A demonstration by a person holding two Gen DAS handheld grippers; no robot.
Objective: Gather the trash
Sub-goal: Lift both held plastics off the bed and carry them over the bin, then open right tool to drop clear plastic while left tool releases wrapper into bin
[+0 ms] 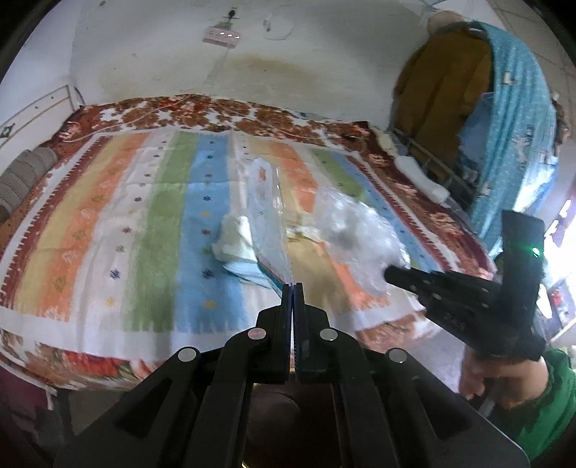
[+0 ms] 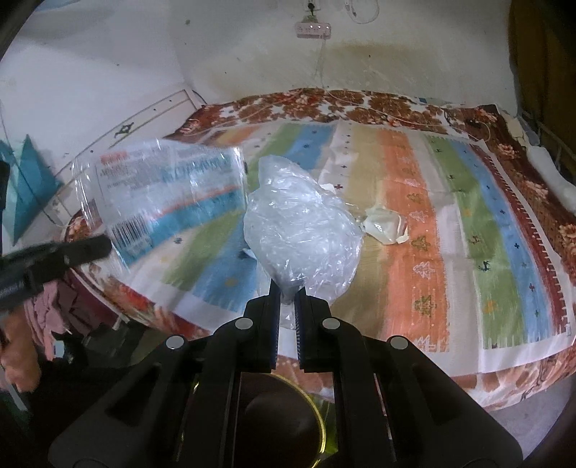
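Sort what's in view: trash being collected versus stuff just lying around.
Trash:
- printed plastic wrapper, in left gripper
- crumpled clear bag, in right gripper
- crumpled paper wad, on the bed

Lying about:
- striped blanket
- power strip
- hanging clothes

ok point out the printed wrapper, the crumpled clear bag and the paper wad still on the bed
printed wrapper [image 2: 169,194]: right wrist view, its label area
crumpled clear bag [image 2: 302,230]: right wrist view, its bulging middle
paper wad [image 2: 385,225]: right wrist view, its centre
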